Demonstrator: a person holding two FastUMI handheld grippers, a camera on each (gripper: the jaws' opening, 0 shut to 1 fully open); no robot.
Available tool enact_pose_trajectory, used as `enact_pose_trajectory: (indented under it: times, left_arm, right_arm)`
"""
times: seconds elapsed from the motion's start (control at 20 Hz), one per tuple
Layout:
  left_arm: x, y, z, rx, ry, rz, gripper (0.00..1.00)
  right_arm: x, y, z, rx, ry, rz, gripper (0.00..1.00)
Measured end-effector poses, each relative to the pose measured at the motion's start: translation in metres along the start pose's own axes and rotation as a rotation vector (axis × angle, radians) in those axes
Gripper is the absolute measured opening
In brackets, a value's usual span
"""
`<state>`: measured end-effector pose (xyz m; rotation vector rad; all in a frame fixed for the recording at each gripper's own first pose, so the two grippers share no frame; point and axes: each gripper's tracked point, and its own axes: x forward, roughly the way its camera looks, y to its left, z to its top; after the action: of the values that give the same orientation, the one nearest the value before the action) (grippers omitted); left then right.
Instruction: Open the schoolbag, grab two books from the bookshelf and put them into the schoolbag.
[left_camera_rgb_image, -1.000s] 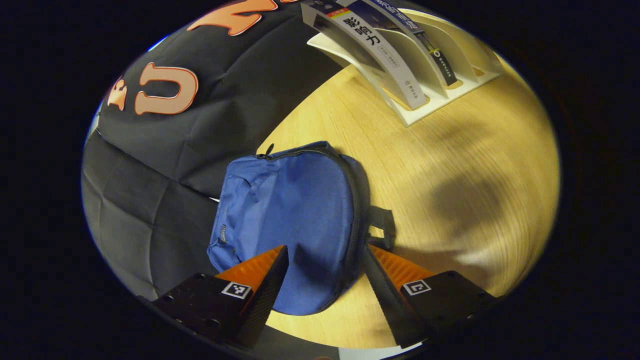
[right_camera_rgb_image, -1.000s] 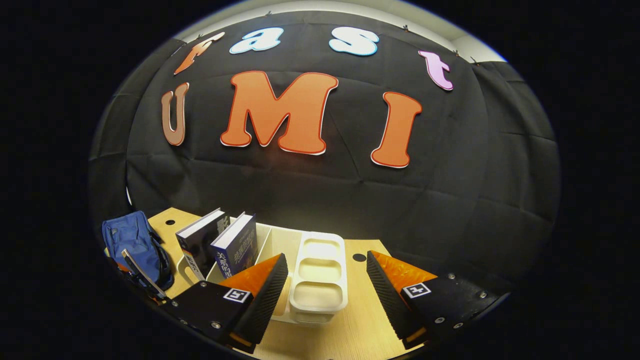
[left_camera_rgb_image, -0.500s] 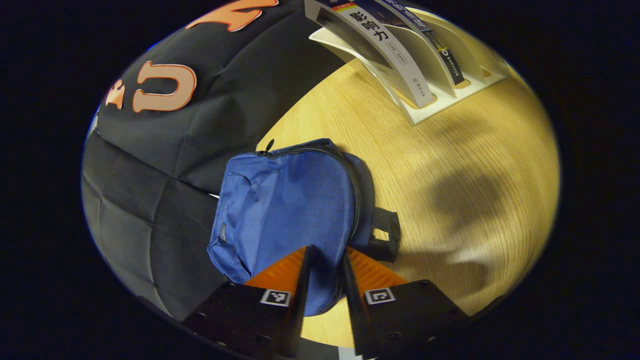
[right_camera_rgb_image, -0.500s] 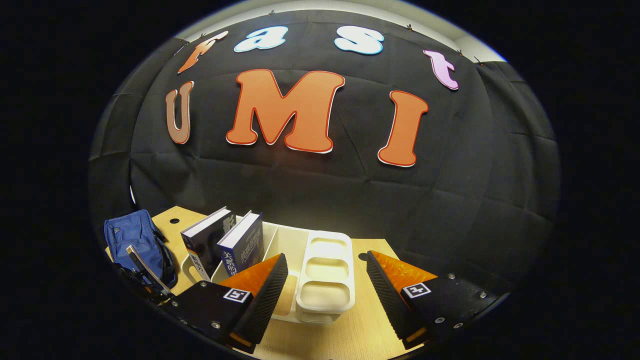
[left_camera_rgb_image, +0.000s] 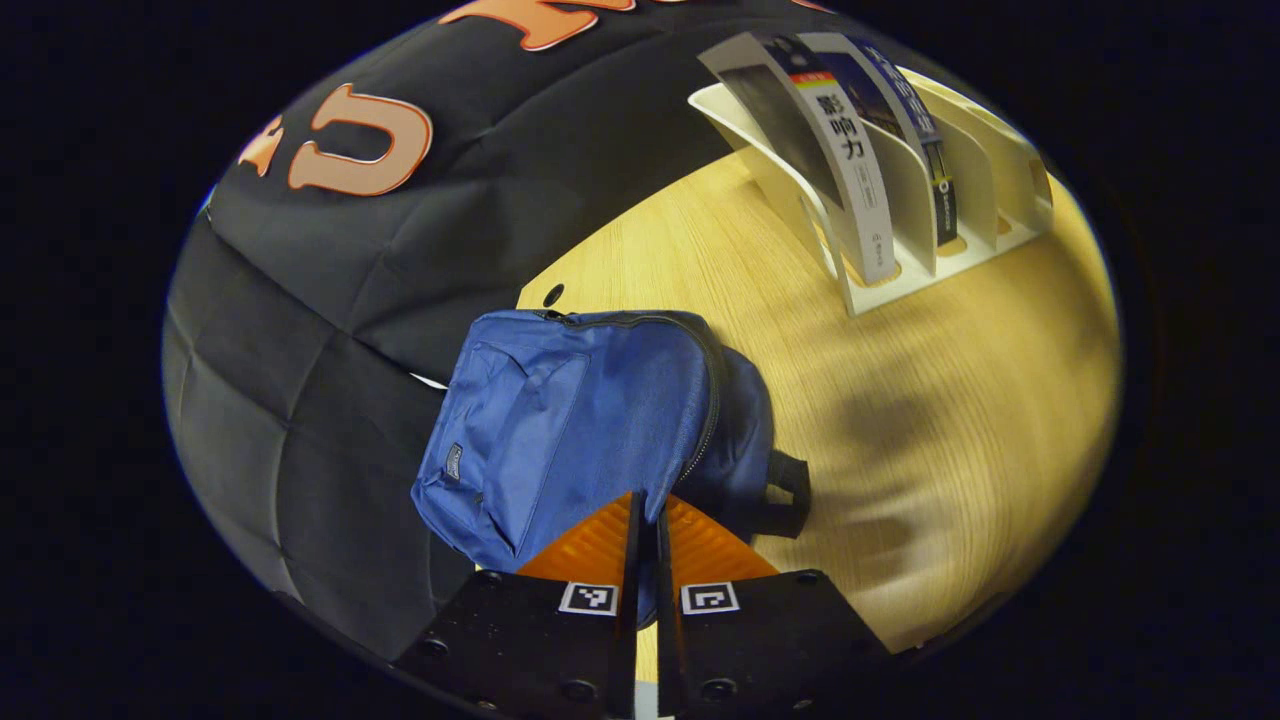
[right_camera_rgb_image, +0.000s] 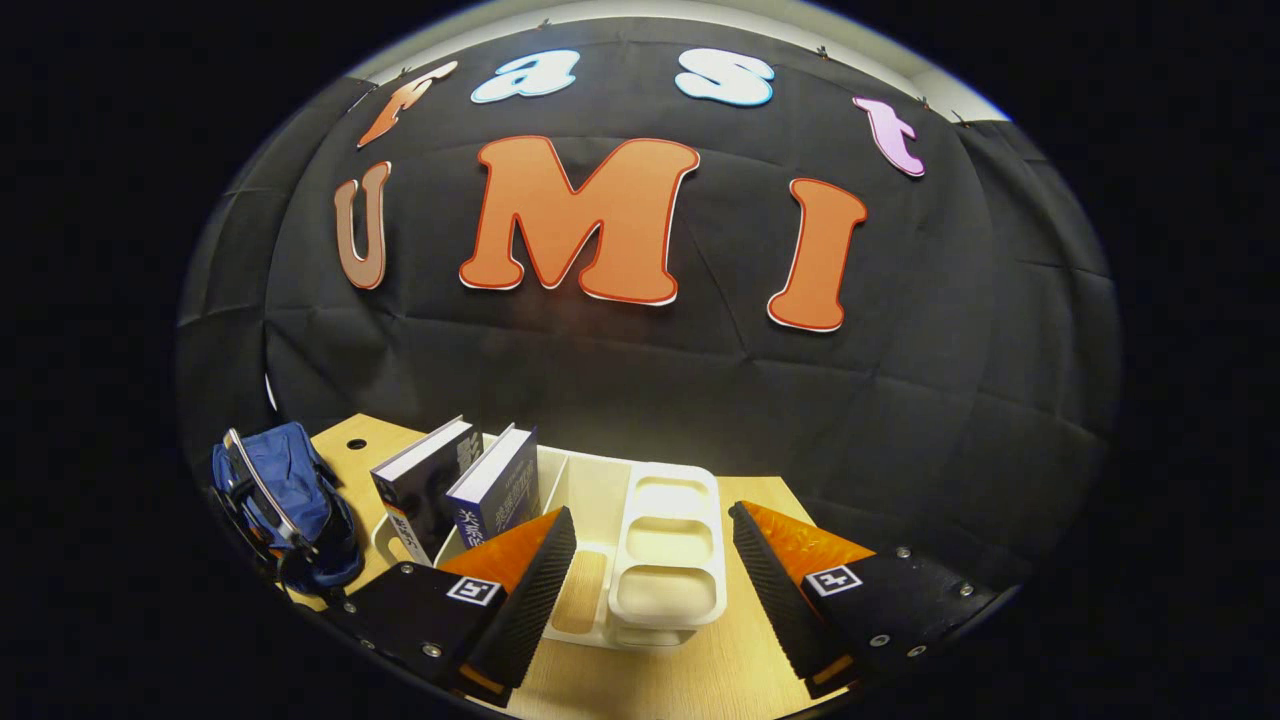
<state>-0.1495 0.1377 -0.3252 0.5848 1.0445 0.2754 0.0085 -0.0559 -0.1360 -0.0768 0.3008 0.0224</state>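
While the wooden table (left_camera_rgb_image: 930, 400) filled the booth's floor, a blue schoolbag (left_camera_rgb_image: 580, 420) lay near its back edge, zipper closed. Well apart stood a white bookshelf (right_camera_rgb_image: 640, 540) with two books (right_camera_rgb_image: 470, 485) leaning in its slots. The left gripper (left_camera_rgb_image: 645, 515) was pinched nearly closed on the schoolbag's near edge. The right gripper (right_camera_rgb_image: 650, 570) hovered wide before the bookshelf, holding nothing.
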Motion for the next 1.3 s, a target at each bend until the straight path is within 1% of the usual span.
enact_pose_trajectory:
  times: [0.05,0.15,0.3,0.4,0.55,0.7,0.85,1.0,1.1,1.2,1.3]
  left_arm:
    - [-0.003,0.005,0.003,-0.011,-0.008,-0.011,0.07]
    - [-0.012,0.017,0.013,-0.039,-0.036,-0.025,0.06]
    - [-0.025,0.04,0.028,-0.096,-0.065,-0.07,0.06]
    - [-0.034,0.061,0.04,-0.13,-0.094,-0.096,0.05]
    - [-0.031,0.099,0.059,-0.164,-0.143,-0.111,0.05]
    - [-0.038,0.134,0.073,-0.169,-0.18,-0.133,0.05]
    - [-0.035,0.166,0.083,-0.175,-0.217,-0.143,0.05]
    - [-0.032,0.193,0.092,-0.236,-0.25,-0.173,0.05]
    - [-0.027,0.211,0.096,-0.253,-0.273,-0.183,0.05]
    - [-0.022,0.224,0.1,-0.241,-0.286,-0.19,0.03]
    - [-0.022,0.231,0.105,-0.23,-0.307,-0.212,0.04]
  right_arm:
    - [0.0,0.006,0.001,-0.005,0.0,0.013,0.94]
    - [0.001,0.019,0.005,-0.001,0.003,0.045,0.94]
    - [0.005,0.05,0.013,0.029,0.022,0.12,0.94]
    - [0.006,0.072,0.022,0.037,0.028,0.165,0.94]
    - [0.011,0.11,0.039,0.028,0.028,0.238,0.94]
    - [0.016,0.147,0.052,0.035,0.055,0.305,0.94]
    - [0.027,0.17,0.064,0.03,0.081,0.316,0.94]
    - [0.043,0.188,0.067,0.025,0.131,0.306,0.94]
    - [0.053,0.2,0.062,0.014,0.183,0.301,0.94]
    - [0.066,0.211,0.056,0.003,0.237,0.292,0.94]
    - [0.076,0.219,0.042,-0.014,0.302,0.28,0.94]
